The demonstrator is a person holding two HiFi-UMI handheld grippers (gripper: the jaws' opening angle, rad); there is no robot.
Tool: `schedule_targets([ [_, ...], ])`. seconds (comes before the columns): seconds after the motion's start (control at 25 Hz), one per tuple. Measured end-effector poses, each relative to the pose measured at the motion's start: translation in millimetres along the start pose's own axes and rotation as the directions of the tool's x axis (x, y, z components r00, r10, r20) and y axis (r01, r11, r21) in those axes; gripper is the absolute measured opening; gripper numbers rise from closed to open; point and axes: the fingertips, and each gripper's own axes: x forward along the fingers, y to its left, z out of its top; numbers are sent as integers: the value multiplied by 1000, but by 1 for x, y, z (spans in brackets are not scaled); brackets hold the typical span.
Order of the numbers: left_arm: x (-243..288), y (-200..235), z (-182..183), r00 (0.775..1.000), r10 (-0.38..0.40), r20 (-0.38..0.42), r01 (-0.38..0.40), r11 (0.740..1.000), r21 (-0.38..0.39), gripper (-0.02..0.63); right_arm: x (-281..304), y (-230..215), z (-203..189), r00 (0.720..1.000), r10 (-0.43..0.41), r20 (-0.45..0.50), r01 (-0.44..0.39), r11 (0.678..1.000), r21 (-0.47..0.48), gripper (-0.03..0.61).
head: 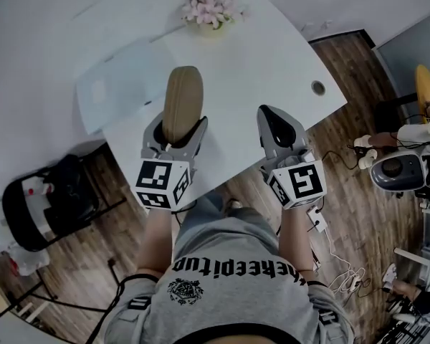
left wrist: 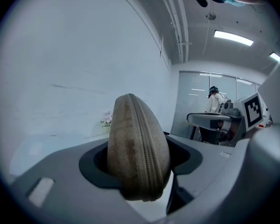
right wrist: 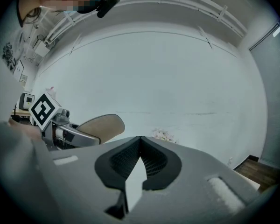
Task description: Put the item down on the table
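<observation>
Tan case held over a white table, second gripper idle beside it

The left gripper [head: 176,132] clamps its jaws on the sides of a tan zipped case [head: 183,99], which stands on edge with the zip seam facing back along the jaws and its rounded end pointing to the far side. The case hangs over the near part of the table [head: 272,63]; whether it touches the top cannot be told. Just to the right, the right gripper [head: 277,122] is above the near table edge with its jaw tips pressed together and nothing between them. A small bunch of pink flowers [head: 211,9] sits at the far edge, and a pale sheet [head: 118,84] lies at the far left. A black chair [head: 46,199] stands on the wood floor [head: 358,77] to the near left
</observation>
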Motion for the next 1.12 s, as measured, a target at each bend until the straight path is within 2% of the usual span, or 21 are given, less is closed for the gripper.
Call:
schedule_targets([
  [0.48, 21, 12, -45, 992, -46, -116, 42, 998, -38, 301, 10, -1, -22, 998, -30, -52, 31, 999, 32, -5],
  [1.12, 41, 11, -106, 961, -82, -266, 73, 996, -46, 301, 1, -6, -33, 992, -67, -108, 69, 997, 20, -5],
])
